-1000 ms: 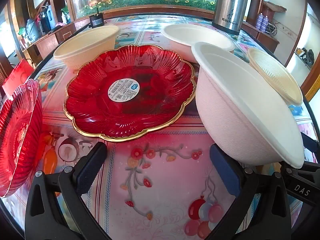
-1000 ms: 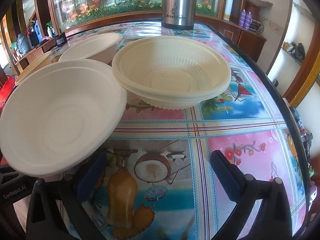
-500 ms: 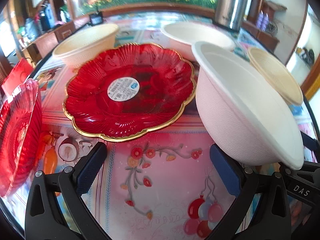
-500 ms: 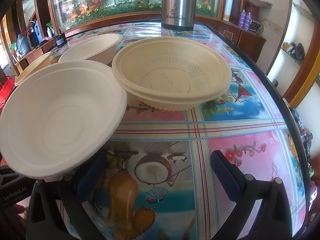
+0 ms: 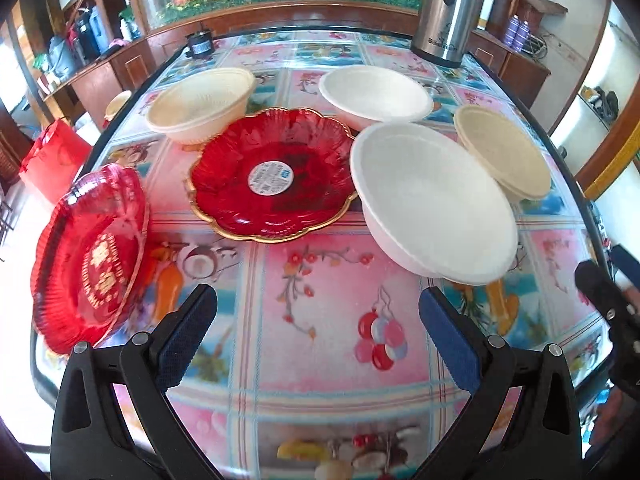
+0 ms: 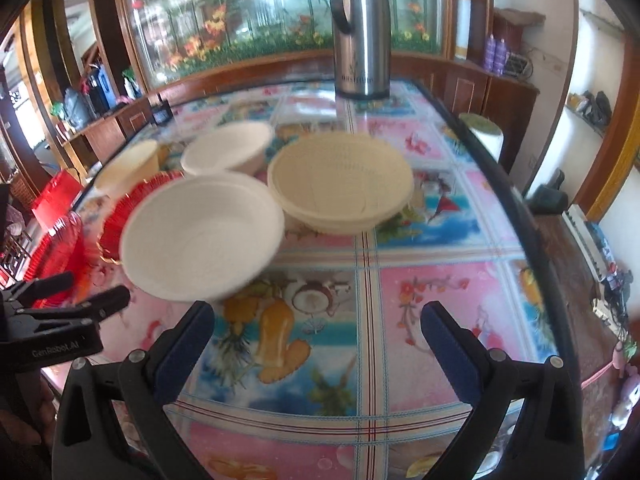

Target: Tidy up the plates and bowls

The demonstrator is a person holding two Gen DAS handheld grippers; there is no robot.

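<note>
Bowls remain unsorted: both grippers' jaws gape wide and empty above the desk (image 5: 320, 300); next, grasp the white bowl (image 5: 434, 204) for stacking.

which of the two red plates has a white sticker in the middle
The gold-rimmed red plate lying at the table's centre; the other red plate, at the left edge, shows gold lettering instead.

Bare tablecloth (image 5: 332, 320) ahead of both grippers; white bowl (image 5: 432, 204) and red plate (image 5: 272, 176) beyond.
</note>
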